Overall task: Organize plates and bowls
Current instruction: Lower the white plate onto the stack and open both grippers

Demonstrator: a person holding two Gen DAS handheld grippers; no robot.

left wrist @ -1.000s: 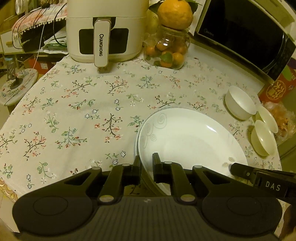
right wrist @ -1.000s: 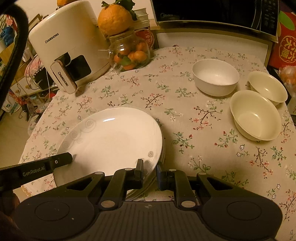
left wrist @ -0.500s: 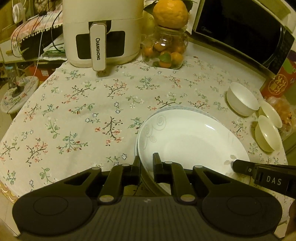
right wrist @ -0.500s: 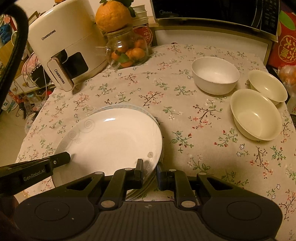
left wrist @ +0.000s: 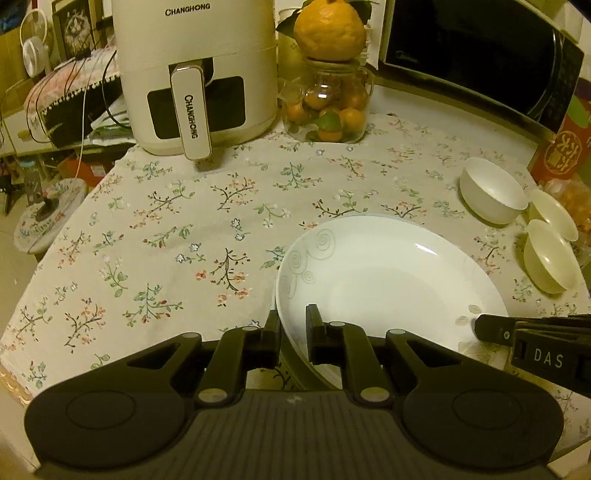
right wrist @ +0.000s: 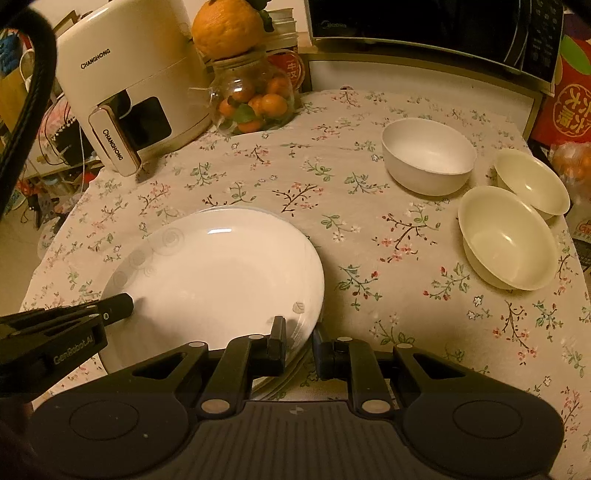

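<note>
The left claw (left wrist: 293,326) is clamped on the near left rim of the plate (left wrist: 388,273), one finger above the rim and one beneath it. The right claw (right wrist: 298,338) grips the same plate (right wrist: 218,273) at its near right rim, its fingers likewise closed on the edge. In the left wrist view the right claw's tip (left wrist: 491,328) shows at the plate's right edge; in the right wrist view the left claw's tip (right wrist: 118,304) shows at the plate's left edge.

The plate is white with faint swirl marks on its left side. It sits at the near middle of the worktop (left wrist: 166,229), which is covered by a floral cloth. In the right wrist view further rims show beneath its near edge, so it lies on top of a stack.

Three bowls stand well apart from the plate, toward the worktop's right side: a white bowl (right wrist: 428,160) farthest back, and two cream bowls (right wrist: 508,236) (right wrist: 532,182) just beside each other near the right edge.

At the back stand an air fryer (left wrist: 195,70), a glass jar (left wrist: 328,107) of small oranges with a large orange (left wrist: 330,29) resting on its mouth, and a microwave (left wrist: 476,55)
</note>
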